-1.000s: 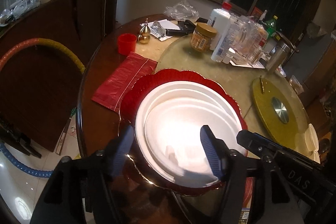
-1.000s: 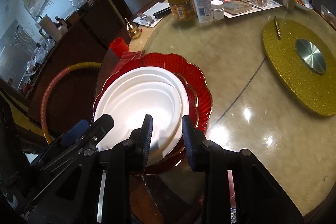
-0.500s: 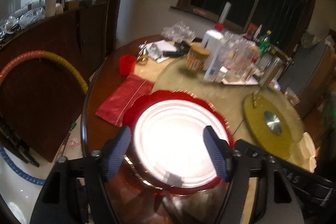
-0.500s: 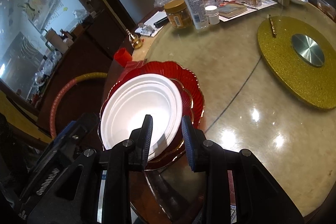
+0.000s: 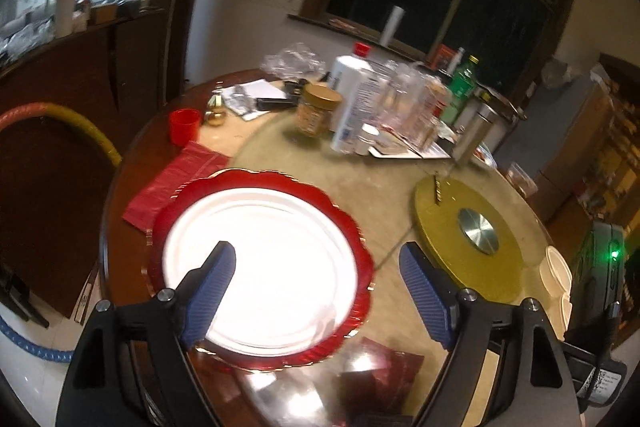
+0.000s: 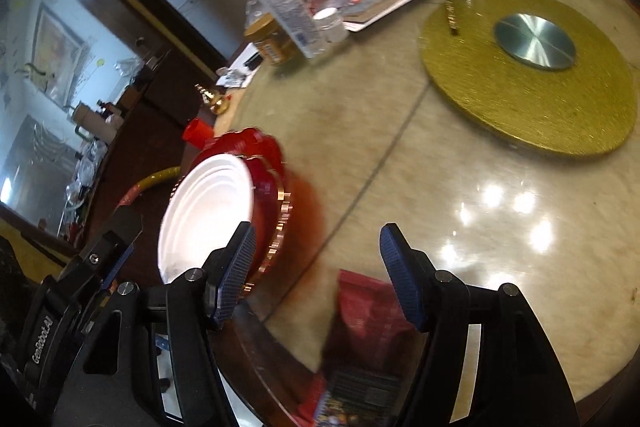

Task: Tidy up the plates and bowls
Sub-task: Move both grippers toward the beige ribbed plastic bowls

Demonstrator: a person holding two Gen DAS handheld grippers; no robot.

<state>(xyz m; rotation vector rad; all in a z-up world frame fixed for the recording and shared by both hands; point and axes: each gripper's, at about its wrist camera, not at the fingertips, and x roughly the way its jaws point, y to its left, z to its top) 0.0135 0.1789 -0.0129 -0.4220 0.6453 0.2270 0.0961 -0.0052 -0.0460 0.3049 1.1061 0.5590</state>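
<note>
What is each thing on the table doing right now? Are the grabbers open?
White plate: lying on the red plate, nobody holding it.
Red plate: flat on the table, under the white one.
Red cup: upright.
Peanut butter jar: upright, lid on.
Left gripper: jaws opening, nothing between them.
Right gripper: jaws opening, empty.

Home dining room: cluttered round table (image 5: 304, 167)
</note>
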